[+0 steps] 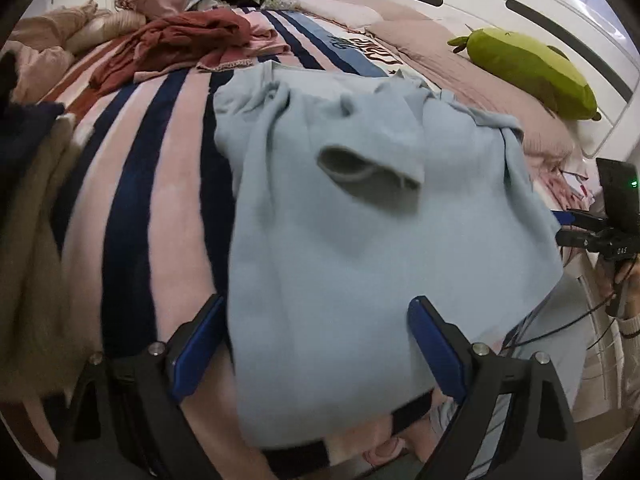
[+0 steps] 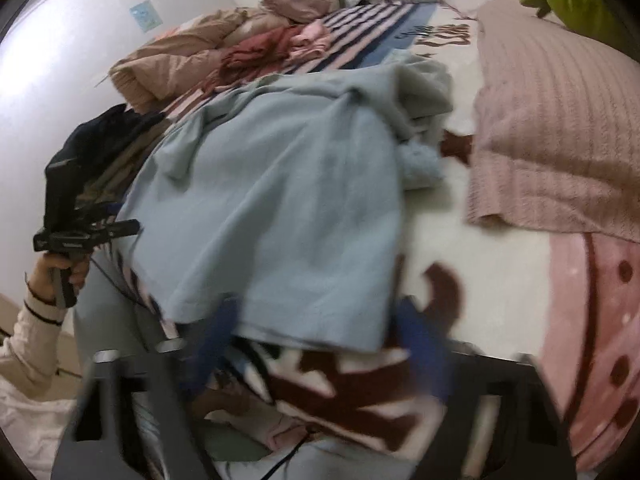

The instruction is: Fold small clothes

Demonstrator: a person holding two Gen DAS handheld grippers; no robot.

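Observation:
A light blue garment (image 1: 360,240) lies spread on the striped blanket (image 1: 168,208), its near edge hanging toward me over the bed's edge. My left gripper (image 1: 316,344) is open, blue fingers (image 1: 196,352) wide apart on either side of that near edge, pads not pressing it. In the right wrist view the same garment (image 2: 280,200) lies crumpled at its far end. My right gripper (image 2: 318,344), blurred, is open with the hem between its fingers. Each view also shows the other gripper, held in a hand: the right gripper (image 1: 596,232) and the left gripper (image 2: 80,232).
Dark red and pink clothes (image 1: 180,40) are piled at the bed's far side, with beige bedding (image 1: 40,52) behind. A green plush toy (image 1: 532,68) rests by the white headboard. A pink knitted blanket (image 2: 552,140) lies to the right. Dark and beige clothes (image 1: 28,184) lie at the left.

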